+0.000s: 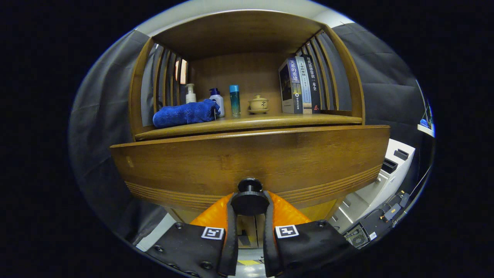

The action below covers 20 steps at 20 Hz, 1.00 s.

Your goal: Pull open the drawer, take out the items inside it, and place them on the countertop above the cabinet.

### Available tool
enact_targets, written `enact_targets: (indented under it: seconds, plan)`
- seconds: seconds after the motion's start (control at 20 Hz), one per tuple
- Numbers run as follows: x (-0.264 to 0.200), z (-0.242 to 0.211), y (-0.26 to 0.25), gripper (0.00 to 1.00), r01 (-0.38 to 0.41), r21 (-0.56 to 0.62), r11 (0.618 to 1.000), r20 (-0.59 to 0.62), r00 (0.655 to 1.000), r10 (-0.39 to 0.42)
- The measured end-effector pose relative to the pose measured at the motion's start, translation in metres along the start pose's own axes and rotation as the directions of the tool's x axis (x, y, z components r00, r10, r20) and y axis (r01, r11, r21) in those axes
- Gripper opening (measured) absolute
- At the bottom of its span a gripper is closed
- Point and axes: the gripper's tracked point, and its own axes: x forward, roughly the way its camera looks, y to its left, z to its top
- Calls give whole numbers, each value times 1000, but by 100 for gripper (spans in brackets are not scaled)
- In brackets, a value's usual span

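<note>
Gripper (pixel 249 216): both fingers clamped on one round drawer knob (pixel 249 200).
Countertop (pixel 247 122) above: one blue towel (pixel 185 113), three bottles (pixel 234 100), one lidded cup (pixel 258 104), three books (pixel 299 85).

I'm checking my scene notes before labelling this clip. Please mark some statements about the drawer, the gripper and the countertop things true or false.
1. The gripper has its fingers on either side of the round black drawer knob. True.
2. The wooden drawer front has two knobs. False: one is visible.
3. A rolled blue towel lies on the wooden countertop. True.
4. The upright books stand beside the towel. False: they stand at the far end, past the small lidded ceramic cup.
</note>
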Motion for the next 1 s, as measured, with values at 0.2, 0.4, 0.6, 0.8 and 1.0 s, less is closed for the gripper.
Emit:
enact_targets:
  seconds: [0.2,0.4,0.6,0.8,1.0]
  plan:
    - [-19,-5,0,35,-1,-6,1000,14,1000,1]
    - [-36,-11,-1,35,-8,-4,1000,24,1000,8]
    - [-52,-17,-2,34,-14,-5,1000,31,999,14]
    - [-63,-20,0,35,-18,-2,1000,30,999,18]
    - [-67,-22,0,35,-22,-4,1000,29,999,22]
